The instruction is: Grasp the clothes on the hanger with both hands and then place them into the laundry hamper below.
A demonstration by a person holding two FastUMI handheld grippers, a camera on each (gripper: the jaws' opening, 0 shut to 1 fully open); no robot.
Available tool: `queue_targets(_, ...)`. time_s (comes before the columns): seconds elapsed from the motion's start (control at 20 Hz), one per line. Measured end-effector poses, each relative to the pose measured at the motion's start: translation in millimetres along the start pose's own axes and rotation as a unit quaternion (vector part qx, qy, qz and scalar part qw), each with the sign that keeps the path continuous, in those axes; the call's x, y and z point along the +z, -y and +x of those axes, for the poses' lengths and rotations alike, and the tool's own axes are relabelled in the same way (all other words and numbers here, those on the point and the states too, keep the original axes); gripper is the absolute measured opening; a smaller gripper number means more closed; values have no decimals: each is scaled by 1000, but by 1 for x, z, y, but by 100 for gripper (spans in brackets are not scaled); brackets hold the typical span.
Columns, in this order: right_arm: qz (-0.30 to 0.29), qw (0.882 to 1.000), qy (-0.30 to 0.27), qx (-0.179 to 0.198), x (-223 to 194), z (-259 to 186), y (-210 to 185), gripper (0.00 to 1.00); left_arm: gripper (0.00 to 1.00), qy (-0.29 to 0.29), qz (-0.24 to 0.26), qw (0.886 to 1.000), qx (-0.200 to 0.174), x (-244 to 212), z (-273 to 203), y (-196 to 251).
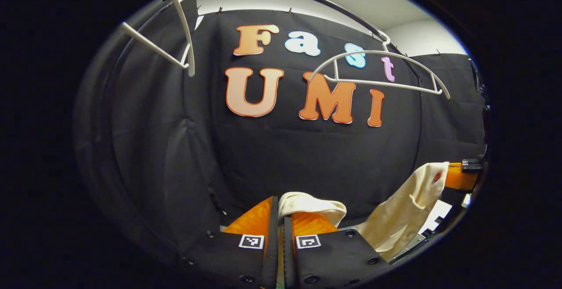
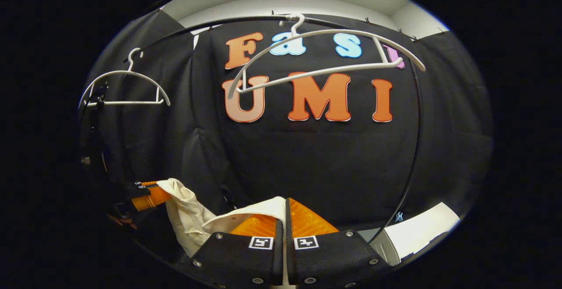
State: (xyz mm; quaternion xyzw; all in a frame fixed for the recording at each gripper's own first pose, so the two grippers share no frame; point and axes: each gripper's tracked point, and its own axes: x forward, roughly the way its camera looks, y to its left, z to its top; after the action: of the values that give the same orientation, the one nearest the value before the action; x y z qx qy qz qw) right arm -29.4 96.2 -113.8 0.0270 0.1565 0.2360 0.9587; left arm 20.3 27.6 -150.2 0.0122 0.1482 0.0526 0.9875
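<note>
Nearest the lens in the left gripper view, the left gripper has its fingers drawn together with a fold of the cream garment pinched between them. The right gripper is likewise closed, with another edge of the same cloth caught between its fingers. The garment hangs slack between the two, each gripper holding one end, which looks like the two-handed carry the task calls for: spread this way, the cloth stays under control and can be lowered flat, not in a bunch.

Above, the black rail arches across the booth. Two white hangers remain on it, both bare: the large hanger straight ahead and a smaller-looking hanger off to the side. So the garment is already off its hanger and held low.

The laundry hamper cannot be made out with certainty; lowering the cloth into it is, in my judgement, the step left.
</note>
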Motion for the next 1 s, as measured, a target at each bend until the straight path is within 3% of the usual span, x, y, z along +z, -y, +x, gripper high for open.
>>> queue_targets(0.35, 62, 991, -117, -19, -83, 12, -11, 3, 13, -86, -13, 995, -43, -56, 3, 37)
queue_targets(1.0, 85, 961, -260, -40, -182, 0, -6, 7, 11, -249, -60, 967, 0, -156, -8, 18)
